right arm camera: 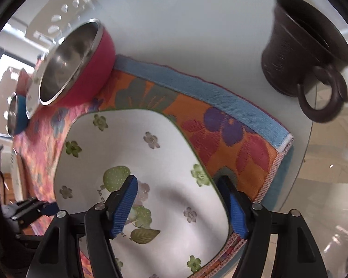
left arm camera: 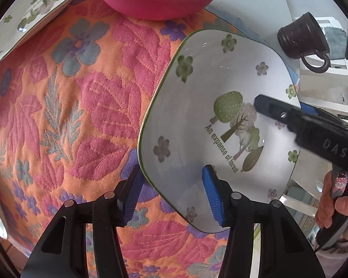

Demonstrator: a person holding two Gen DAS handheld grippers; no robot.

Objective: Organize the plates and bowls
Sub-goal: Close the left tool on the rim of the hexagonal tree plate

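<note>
Glass-topped table [right arm camera: 197, 23]: pale, reflective, far edge cut off by the lens rim in both views.

Floral mat [left arm camera: 69, 115]: woven, orange/pink/purple w/ blue border, laid on the table; near portion hidden behind gripper bodies.

Square plate [left arm camera: 197, 115]: white, green rim, flower and tree print. Lies on the mat near its bordered corner, a little in from the blue border in the right wrist view. Legible writing: "An expanse of forest". In the right wrist view only "An e…" reads; remainder covered by a finger.

Pink bowl [right arm camera: 90, 74]: steel-lined, at mat's far edge, top cut off in the left wrist view. Second printed plate [left arm camera: 30, 20]: far left of mat, partly out of frame, its lettering too small to read. Blue-sided steel bowl [right arm camera: 16, 115]: mostly hidden behind the pink one.

Dark mug [right arm camera: 306, 60]: off the mat on bare glass, upright, handle toward camera.

Left gripper [left arm camera: 174, 194]: jaws part open, straddling the plate's near-left edge, one blue pad over the plate, one outside; pad contact cannot be told, no clear grip.

Right gripper [right arm camera: 181, 206]: jaws wide apart, straddling the plate's right edge, pads not pressing, nothing held. Lettering "DAS" reads on its body in the left wrist view; further letters cut off. Hand [left arm camera: 331, 203] on its handle, partly out of frame.
</note>
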